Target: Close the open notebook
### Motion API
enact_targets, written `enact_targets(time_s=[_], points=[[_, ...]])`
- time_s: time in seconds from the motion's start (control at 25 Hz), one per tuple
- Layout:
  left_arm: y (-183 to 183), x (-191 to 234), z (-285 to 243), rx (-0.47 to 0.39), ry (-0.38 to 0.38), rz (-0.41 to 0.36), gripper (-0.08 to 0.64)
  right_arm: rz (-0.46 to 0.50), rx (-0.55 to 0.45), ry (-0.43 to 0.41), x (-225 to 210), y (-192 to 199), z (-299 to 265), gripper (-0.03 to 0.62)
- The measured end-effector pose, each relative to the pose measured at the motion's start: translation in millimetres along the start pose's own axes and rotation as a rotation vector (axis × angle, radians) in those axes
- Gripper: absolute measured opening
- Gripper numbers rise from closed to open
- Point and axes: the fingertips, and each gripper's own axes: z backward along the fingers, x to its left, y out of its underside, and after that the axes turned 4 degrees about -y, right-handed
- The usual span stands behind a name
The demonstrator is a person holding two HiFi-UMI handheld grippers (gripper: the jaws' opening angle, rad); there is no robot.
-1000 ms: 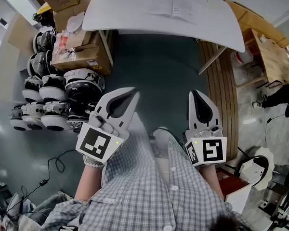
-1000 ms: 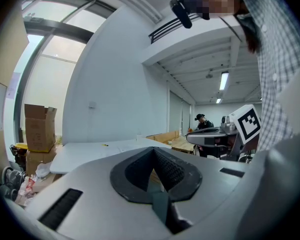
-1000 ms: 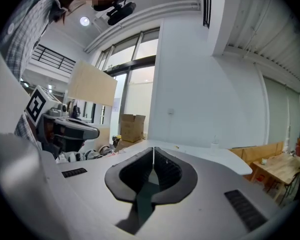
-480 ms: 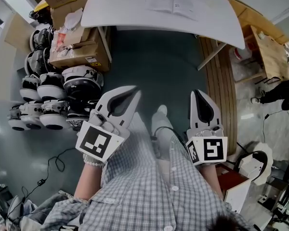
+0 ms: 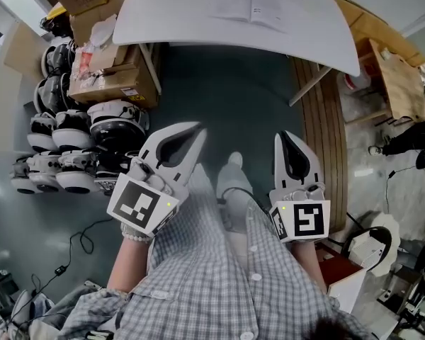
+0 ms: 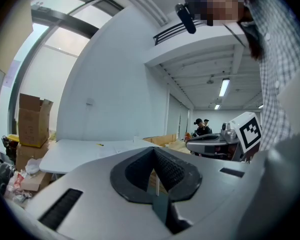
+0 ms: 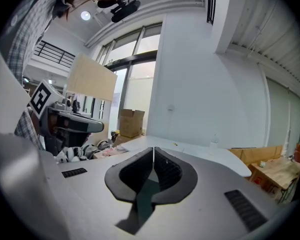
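Pointing forward and nearly level, the left gripper (image 5: 196, 129) and right gripper (image 5: 282, 135) sit side by side before the person's checked shirt (image 5: 219, 275), above the floor (image 5: 234, 98). Both forearms are tucked close to the body, and the left gripper angles slightly inward. Each gripper's jaws are pressed together with nothing between them. The notebook (image 5: 251, 6) lies open on the white table (image 5: 163, 20) ahead, well apart from both.

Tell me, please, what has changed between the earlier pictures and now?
The person has stepped a foot forward toward the table. Nothing was taken or released: left gripper and right gripper stay shut and empty, and the open notebook lies untouched.
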Motion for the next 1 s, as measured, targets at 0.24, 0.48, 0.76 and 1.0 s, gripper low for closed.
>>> enact_targets(time_s=[0.24,0.48,0.76,1.0], points=[[-6,3,-28,0.006,-0.012,-0.035,0.007,0.006,-0.004,-0.036,-22,0,-21,0.023],[-16,6,-61,0.013,-0.040,-0.033,0.008,0.008,-0.014,-0.067,-54,-5,-45,0.023],[-27,12,-104,0.001,-0.079,-0.048,0.008,0.014,-0.026,-0.106,-92,-6,-73,0.023],[-36,12,-140,-0.008,-0.110,-0.046,0.008,0.023,-0.032,-0.137,-124,-9,-92,0.023]])
